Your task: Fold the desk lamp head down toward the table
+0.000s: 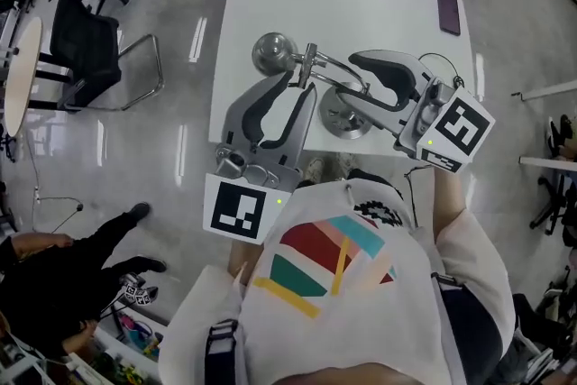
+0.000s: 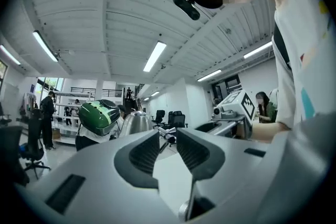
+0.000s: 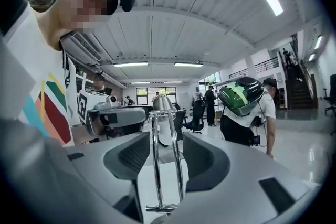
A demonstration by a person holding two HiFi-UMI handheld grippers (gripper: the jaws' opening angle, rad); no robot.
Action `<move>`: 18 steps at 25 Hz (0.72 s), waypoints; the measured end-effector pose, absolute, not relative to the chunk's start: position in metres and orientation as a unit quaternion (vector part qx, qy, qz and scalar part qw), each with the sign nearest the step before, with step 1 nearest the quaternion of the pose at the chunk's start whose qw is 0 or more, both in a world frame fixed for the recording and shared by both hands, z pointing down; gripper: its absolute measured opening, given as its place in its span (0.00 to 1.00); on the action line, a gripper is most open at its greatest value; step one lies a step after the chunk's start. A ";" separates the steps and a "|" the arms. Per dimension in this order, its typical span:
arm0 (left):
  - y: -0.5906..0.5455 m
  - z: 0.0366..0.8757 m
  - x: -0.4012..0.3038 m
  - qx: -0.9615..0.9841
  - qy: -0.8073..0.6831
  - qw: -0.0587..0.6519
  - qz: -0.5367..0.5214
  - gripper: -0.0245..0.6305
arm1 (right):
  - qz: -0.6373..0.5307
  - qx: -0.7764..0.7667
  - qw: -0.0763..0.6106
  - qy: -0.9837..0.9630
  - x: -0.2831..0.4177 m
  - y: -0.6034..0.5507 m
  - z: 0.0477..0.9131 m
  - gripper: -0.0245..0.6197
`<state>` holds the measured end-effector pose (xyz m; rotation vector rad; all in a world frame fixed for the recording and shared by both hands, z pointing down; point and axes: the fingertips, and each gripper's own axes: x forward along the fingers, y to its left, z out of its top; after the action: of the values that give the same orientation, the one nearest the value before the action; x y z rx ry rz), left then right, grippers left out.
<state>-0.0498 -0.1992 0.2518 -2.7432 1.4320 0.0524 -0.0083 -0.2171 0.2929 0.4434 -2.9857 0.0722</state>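
Observation:
A chrome desk lamp stands on the white table (image 1: pixel 379 0). Its round base (image 1: pixel 347 120) is near the front edge and its bell-shaped head (image 1: pixel 273 52) hangs out to the left on thin double rods (image 1: pixel 338 68). My left gripper (image 1: pixel 300 86) points at the joint behind the head, jaws open and empty. In the left gripper view the head (image 2: pixel 135 122) shows just beyond the left gripper (image 2: pixel 168 136). My right gripper (image 1: pixel 350 81) comes in from the right, open. In the right gripper view the two rods (image 3: pixel 156 165) stand between the right gripper's (image 3: pixel 167 139) pads, apart from them.
A dark phone (image 1: pixel 448 12) lies at the table's far right corner. A black office chair (image 1: pixel 86 45) stands left of the table. One person in black (image 1: pixel 54 270) is at the lower left, and another in a green helmet (image 3: pixel 241 94) stands beyond the table.

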 end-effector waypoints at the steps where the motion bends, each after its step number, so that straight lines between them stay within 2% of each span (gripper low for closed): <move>1: -0.200 0.254 -0.047 -0.884 0.466 0.027 0.007 0.26 | 0.026 0.138 0.064 -0.988 -0.009 -0.216 0.294 0.35; 3: -0.203 0.258 -0.047 -0.878 0.477 0.029 -0.009 0.25 | 0.023 0.130 0.065 -0.989 -0.012 -0.217 0.294 0.29; 18: -0.203 0.274 -0.058 -0.876 0.474 0.059 -0.075 0.21 | 0.027 0.111 0.135 -0.984 -0.027 -0.221 0.299 0.28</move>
<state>-0.0582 -0.2027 0.2743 -2.6524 1.4348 -0.2281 -0.0267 -0.2214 0.2985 0.3209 -2.8523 0.0776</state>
